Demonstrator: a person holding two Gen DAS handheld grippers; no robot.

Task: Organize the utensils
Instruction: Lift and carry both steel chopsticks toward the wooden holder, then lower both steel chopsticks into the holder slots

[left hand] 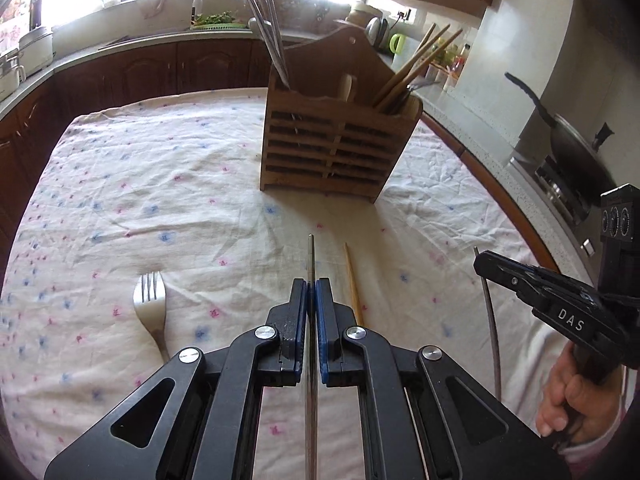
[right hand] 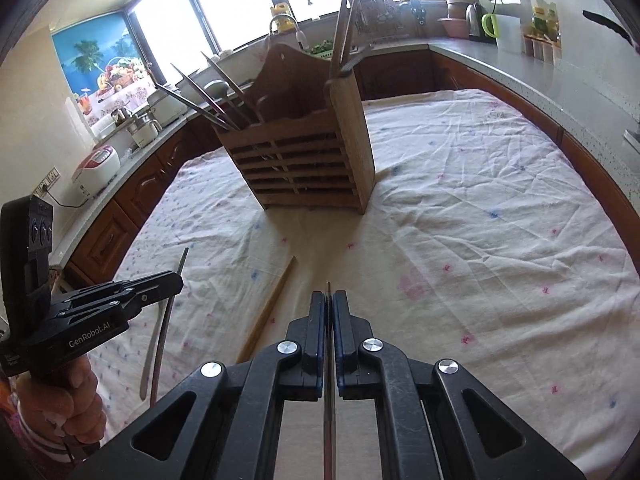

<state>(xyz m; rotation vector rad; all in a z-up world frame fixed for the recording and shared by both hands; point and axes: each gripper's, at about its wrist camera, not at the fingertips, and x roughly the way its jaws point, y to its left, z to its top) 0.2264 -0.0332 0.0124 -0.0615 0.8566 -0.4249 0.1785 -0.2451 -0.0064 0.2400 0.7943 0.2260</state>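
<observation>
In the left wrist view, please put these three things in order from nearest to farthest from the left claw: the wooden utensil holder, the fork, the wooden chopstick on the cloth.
1. Wooden chopstick: on the cloth, just right of the left claw.
2. Fork: on the cloth, farther out to the left.
3. Wooden utensil holder: upright, far ahead at the table's back.

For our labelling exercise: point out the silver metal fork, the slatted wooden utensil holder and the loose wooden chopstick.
Silver metal fork [left hand: 149, 304], left wrist view, base of tines.
Slatted wooden utensil holder [left hand: 336, 148], left wrist view, front slats.
Loose wooden chopstick [right hand: 269, 309], right wrist view, mid-shaft.
</observation>
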